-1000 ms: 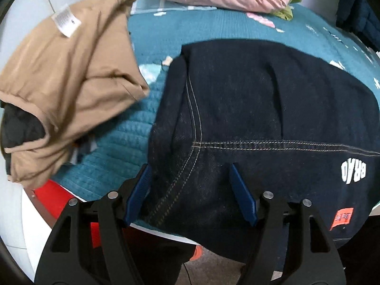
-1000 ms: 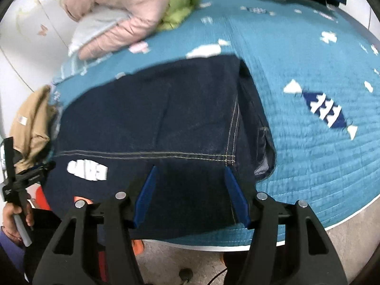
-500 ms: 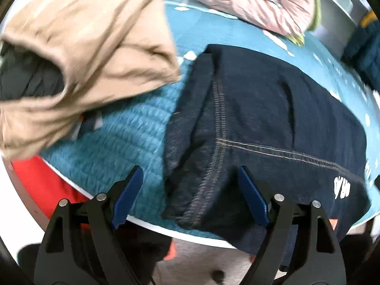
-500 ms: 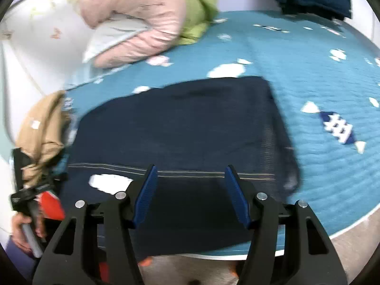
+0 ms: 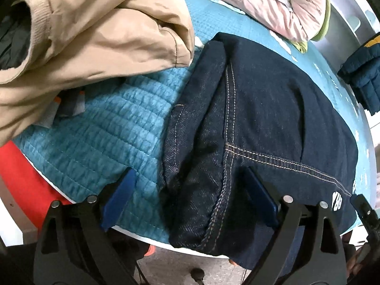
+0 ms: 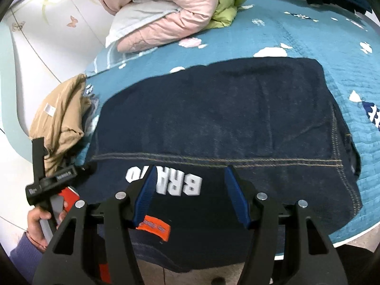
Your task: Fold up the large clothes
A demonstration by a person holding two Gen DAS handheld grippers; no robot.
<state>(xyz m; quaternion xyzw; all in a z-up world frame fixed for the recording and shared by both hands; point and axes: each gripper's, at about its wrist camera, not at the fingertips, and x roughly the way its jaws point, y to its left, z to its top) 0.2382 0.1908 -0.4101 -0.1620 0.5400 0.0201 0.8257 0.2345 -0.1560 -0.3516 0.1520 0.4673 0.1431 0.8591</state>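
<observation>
A dark denim garment (image 5: 273,109) with tan stitching and white letters lies folded flat on a teal quilted bed; it also shows in the right wrist view (image 6: 213,118). Its near part hangs over the bed's front edge. My left gripper (image 5: 190,199) is open, its blue pads astride the garment's left folded edge. My right gripper (image 6: 190,194) is open above the white lettering near the front edge, holding nothing. An orange tag (image 6: 154,228) hangs below it.
A tan jacket (image 5: 83,35) is heaped at the left of the bed, also in the right wrist view (image 6: 59,118). Pink and green padded clothes (image 6: 171,11) are piled at the back. A dark blue jacket (image 5: 363,71) hangs at the right. The bed's front edge (image 5: 142,232) is close.
My left gripper has shifted left to the garment's left folded edge and closer to the tan jacket. My right gripper has moved left from the right edge to the lettering. Both stay open.
</observation>
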